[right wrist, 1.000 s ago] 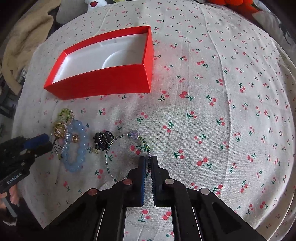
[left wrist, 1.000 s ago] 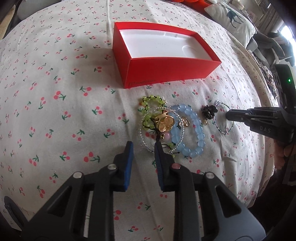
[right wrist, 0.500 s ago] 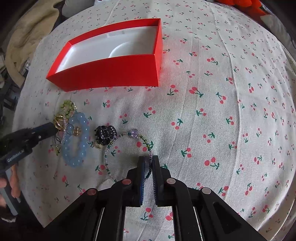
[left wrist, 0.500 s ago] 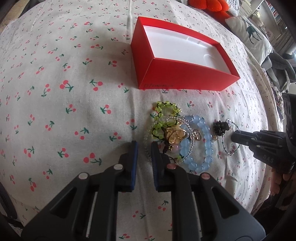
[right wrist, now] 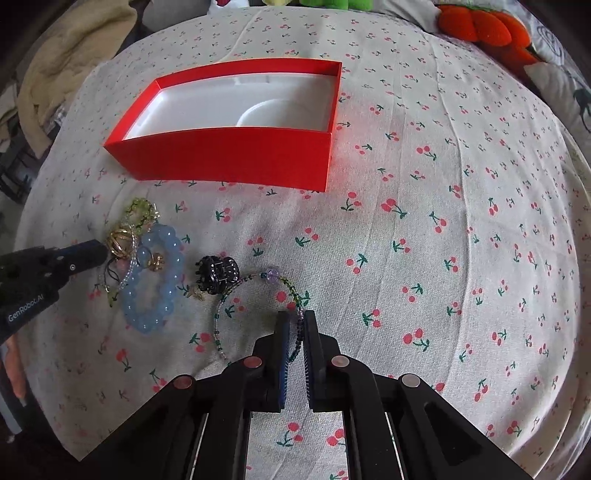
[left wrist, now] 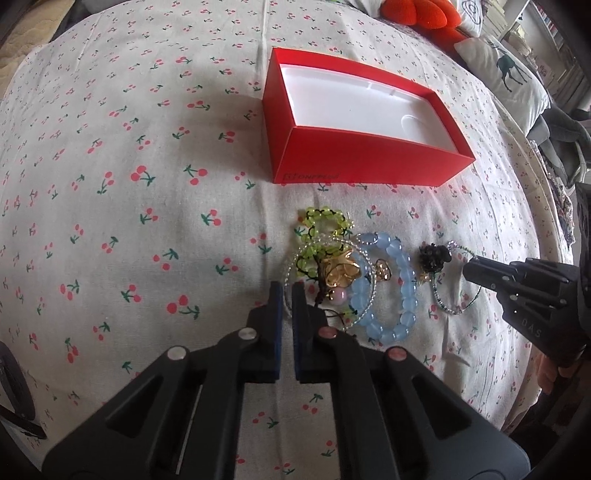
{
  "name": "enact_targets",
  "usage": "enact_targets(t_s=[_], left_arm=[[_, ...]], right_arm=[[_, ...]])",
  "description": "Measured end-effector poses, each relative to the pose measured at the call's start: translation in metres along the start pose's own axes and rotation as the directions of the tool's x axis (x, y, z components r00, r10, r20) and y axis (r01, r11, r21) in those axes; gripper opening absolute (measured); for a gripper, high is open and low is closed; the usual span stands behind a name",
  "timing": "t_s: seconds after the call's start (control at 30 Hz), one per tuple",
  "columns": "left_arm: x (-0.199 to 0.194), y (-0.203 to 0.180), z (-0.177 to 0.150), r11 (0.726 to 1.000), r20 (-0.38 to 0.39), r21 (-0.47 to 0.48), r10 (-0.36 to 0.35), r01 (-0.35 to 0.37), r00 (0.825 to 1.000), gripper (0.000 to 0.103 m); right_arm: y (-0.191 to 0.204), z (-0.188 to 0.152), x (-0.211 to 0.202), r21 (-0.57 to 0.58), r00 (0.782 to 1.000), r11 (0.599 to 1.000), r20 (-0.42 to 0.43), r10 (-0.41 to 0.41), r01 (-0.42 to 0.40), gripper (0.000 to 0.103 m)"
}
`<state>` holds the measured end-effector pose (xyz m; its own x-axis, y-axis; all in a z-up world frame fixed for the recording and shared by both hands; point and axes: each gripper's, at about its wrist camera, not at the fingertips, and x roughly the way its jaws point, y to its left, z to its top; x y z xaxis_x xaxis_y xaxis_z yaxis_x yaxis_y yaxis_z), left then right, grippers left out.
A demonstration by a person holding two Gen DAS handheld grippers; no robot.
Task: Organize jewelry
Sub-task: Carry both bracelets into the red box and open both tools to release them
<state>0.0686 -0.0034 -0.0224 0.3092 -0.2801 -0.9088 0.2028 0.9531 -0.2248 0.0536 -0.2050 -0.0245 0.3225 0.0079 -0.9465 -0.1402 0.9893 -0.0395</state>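
A red box (left wrist: 369,162) with a white inside stands open and empty on the cherry-print cloth; the right wrist view also shows the box (right wrist: 229,158). In front of it lies a heap: a green bead bracelet (left wrist: 325,216), a gold piece (left wrist: 340,273), a blue bead bracelet (left wrist: 402,273) and a clear bead bracelet (left wrist: 300,258). My left gripper (left wrist: 287,291) is shut on the clear bracelet's near edge. A black hair claw (right wrist: 218,273) lies beside a thin multicoloured bead bracelet (right wrist: 221,314). My right gripper (right wrist: 296,321) is shut on that thin bracelet's right side.
Cherry-print cloth (left wrist: 110,184) covers the whole surface and lies bare to the left and right of the jewelry. An orange plush toy (right wrist: 476,26) and a deer-print pillow (left wrist: 509,74) sit beyond the far edge. A beige blanket (right wrist: 74,48) lies at the far left.
My left gripper's jaws have closed onto the clear bead bracelet and the wrist has rolled a little. The right gripper stays shut on the thin bracelet and has shifted slightly.
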Motion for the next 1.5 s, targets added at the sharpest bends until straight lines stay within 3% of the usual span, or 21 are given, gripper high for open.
enact_targets(t_s=[0.27,0.43,0.53,0.6,0.77,0.87,0.93,0.97,1.0,1.07,1.27,1.5], left_arm=[[-0.038,0.000,0.001,0.995,0.083,-0.014,-0.092,0.094,0.992,0.001],[-0.031,0.002,-0.001,0.996,0.037,-0.019,-0.090,0.091,0.995,0.004],[-0.020,0.008,-0.003,0.997,0.001,-0.047,-0.068,0.068,0.998,0.033],[-0.013,0.012,-0.003,0.996,-0.016,-0.069,-0.061,0.060,0.998,0.035],[0.003,0.010,-0.002,0.995,-0.047,-0.092,-0.052,0.048,0.998,0.035],[0.008,0.004,-0.002,0.998,-0.032,-0.060,0.001,-0.003,0.999,0.035],[0.011,-0.001,-0.002,0.998,-0.017,-0.029,0.052,-0.052,0.999,0.029],[0.011,-0.004,-0.002,0.996,-0.011,-0.015,0.090,-0.090,0.996,0.017],[0.011,-0.006,-0.002,0.995,-0.008,-0.007,0.100,-0.100,0.995,0.011],[0.008,-0.004,-0.001,0.997,-0.016,-0.030,0.067,-0.068,0.998,0.005],[-0.019,-0.004,0.000,0.998,0.030,-0.044,-0.040,0.041,0.999,0.005],[-0.049,-0.014,0.003,0.989,0.098,-0.033,-0.140,0.143,0.985,0.005]], right_arm=[[0.017,0.000,-0.037,0.008,0.994,0.999,0.106,0.031,-0.032,0.005],[0.003,-0.005,-0.041,0.121,0.987,0.985,0.122,0.109,-0.124,0.010],[-0.005,-0.007,-0.024,0.160,0.995,0.982,0.021,0.096,-0.099,0.032],[-0.010,-0.010,-0.019,0.182,0.996,0.980,0.023,0.080,-0.083,0.074],[-0.013,-0.011,-0.015,0.211,0.998,0.975,0.021,0.065,-0.068,0.074],[-0.012,-0.009,-0.002,0.216,0.999,0.976,-0.009,0.034,-0.031,0.071],[-0.007,-0.008,0.009,0.196,1.000,0.981,-0.030,0.008,-0.002,0.052],[-0.004,-0.007,0.011,0.172,0.999,0.984,-0.025,-0.040,0.044,0.040],[0.002,-0.006,0.009,0.144,0.998,0.987,-0.008,-0.070,0.070,0.023],[0.008,-0.004,0.005,0.120,0.999,0.992,0.006,-0.036,0.035,0.005],[0.013,0.002,-0.024,0.161,0.994,0.983,0.085,0.072,-0.085,0.004],[0.011,0.000,-0.061,0.176,0.972,0.967,0.178,0.154,-0.185,0.004]])
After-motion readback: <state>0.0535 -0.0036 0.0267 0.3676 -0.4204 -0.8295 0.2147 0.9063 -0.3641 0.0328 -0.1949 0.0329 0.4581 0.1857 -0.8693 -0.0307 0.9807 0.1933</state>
